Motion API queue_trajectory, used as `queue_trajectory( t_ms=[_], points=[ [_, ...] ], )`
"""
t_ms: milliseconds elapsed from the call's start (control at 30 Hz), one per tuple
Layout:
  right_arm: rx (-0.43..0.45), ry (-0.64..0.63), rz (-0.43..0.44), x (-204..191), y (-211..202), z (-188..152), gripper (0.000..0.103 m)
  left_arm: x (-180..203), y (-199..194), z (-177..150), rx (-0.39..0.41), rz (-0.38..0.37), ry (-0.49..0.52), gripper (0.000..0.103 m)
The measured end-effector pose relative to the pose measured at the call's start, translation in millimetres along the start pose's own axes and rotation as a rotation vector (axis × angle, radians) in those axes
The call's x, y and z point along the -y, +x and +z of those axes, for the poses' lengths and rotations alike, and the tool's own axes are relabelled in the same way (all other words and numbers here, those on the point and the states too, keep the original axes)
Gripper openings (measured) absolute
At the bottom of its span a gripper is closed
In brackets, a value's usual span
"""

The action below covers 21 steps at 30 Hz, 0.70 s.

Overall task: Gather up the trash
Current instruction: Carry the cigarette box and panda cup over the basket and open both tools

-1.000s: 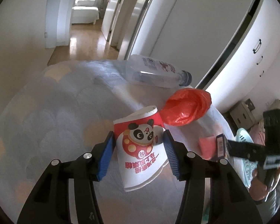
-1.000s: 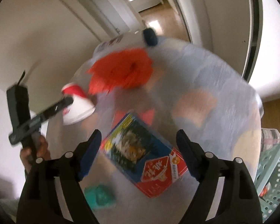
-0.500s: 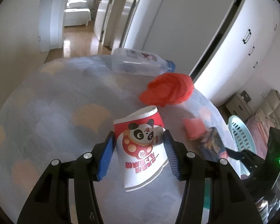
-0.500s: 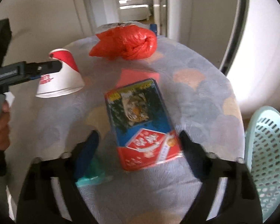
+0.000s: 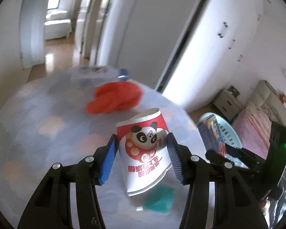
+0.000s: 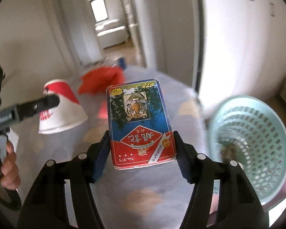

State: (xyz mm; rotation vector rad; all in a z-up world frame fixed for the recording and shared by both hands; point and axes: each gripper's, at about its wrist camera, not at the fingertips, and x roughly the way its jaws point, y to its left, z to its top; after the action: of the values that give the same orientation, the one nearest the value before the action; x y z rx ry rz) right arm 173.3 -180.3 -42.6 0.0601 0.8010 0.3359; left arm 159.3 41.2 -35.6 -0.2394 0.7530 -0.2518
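Right gripper [image 6: 141, 148] has its jaws closing on the card box [image 6: 140, 124], both pads against its long sides, the box's long axis running straight ahead along the fingers; the mint basket [image 6: 253, 148] lies just to the right of it, beyond the table edge, mouth tilted toward the camera; so this hand is the nearer one to drop first, I judge; left gripper [image 5: 143, 154] is clamped on the crushed paper cup [image 5: 145, 148], farther from the basket.
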Motion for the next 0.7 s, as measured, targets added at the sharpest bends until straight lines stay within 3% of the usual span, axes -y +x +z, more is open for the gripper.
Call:
queue_trajectory(
  t_ms=[133,433,700],
  points=[
    [0.050,0.087,-0.049,39.5,-31.6,0.3,0.060,42.8,11.9,5.3,-0.003,-0.047,0.067,0.050],
    [0.053,0.283,-0.188,127.2,-65.2,-11.5,0.060,145.6,68.3,1.9,-0.069,-0.157,0.199,0.050],
    [0.026,0.416,-0.301,185.1,-73.6,-28.8,0.060,220.2,125.9,-14.3,-0.132,-0.165,0.309,0.050]
  ],
)
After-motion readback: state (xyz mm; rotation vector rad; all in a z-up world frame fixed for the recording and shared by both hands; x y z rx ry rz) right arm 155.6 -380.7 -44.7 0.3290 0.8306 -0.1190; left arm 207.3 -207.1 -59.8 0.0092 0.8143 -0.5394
